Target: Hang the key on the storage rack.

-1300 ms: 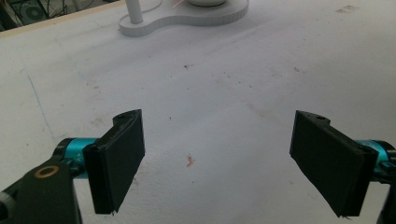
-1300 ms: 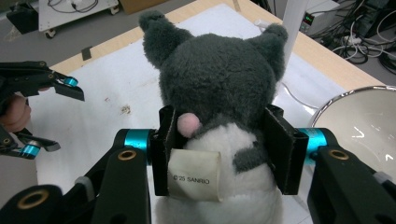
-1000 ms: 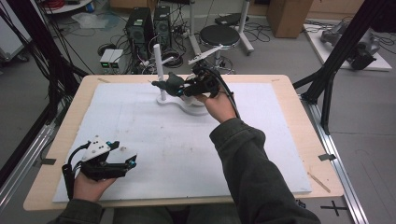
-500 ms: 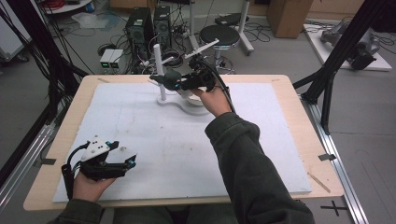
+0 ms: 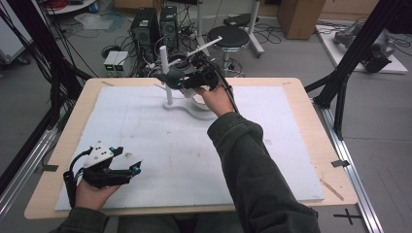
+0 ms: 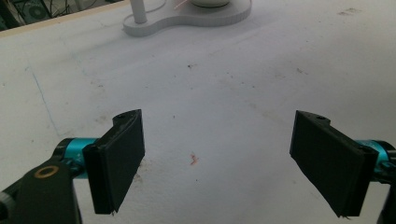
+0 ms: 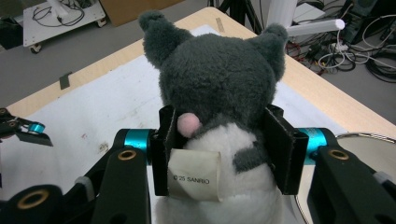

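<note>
Grey plush toy point(image 7: 219, 93) clamped between right hand-held gripper point(image 7: 224, 149) jaws.

We see the white mat point(image 5: 160, 145) bare across its whole near and middle stretch, so there is free passage between the left gripper point(image 5: 131, 170) and the far end. The left gripper's jaws stand wide apart with only bare mat between them. The obstacle sits at the far middle: a white stand point(image 5: 187, 108) with an upright post point(image 5: 165, 73), and the right gripper point(image 5: 187, 83) clamping a grey plush toy point(image 7: 215, 79) just beside that post. Whether the toy touches the post is hard to tell. The person's right forearm point(image 5: 243, 155) blocks the right-centre lane.
</note>
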`<state>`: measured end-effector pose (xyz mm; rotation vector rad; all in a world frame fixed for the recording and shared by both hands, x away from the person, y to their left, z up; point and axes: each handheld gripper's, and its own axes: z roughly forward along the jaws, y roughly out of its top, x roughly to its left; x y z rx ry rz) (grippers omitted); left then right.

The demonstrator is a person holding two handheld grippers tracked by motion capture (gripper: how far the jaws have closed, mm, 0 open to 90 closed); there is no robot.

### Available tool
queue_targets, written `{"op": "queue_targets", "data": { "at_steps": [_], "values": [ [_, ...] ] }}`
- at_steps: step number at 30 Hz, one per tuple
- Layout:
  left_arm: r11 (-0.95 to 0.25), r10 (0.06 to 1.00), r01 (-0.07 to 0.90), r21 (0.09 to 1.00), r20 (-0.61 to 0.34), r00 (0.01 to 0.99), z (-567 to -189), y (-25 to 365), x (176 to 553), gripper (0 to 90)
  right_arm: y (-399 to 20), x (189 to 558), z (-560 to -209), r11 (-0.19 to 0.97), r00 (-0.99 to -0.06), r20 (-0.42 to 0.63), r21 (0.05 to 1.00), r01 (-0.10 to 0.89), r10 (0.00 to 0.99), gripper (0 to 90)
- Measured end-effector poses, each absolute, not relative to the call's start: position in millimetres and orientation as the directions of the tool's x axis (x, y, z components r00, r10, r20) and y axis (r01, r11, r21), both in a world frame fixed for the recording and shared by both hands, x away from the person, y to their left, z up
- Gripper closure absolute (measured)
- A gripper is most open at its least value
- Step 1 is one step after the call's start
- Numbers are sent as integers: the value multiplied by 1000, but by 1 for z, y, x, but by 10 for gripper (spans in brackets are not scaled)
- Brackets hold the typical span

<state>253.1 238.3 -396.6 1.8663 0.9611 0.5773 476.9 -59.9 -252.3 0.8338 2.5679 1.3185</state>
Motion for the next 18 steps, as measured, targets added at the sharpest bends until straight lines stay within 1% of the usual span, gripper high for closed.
{"op": "queue_targets", "data": {
  "at_steps": [11, 18],
  "values": [
    [-266, 814, 380, 886, -4, 580, -397, 240, 253, 183, -57, 487, -260, 451, -823, 137, 781, 432, 551, 515],
    [-268, 813, 381, 885, -4, 582, -397, 239, 254, 183, -60, 491, -265, 444, -803, 149, 768, 462, 578, 514]
  ]
}}
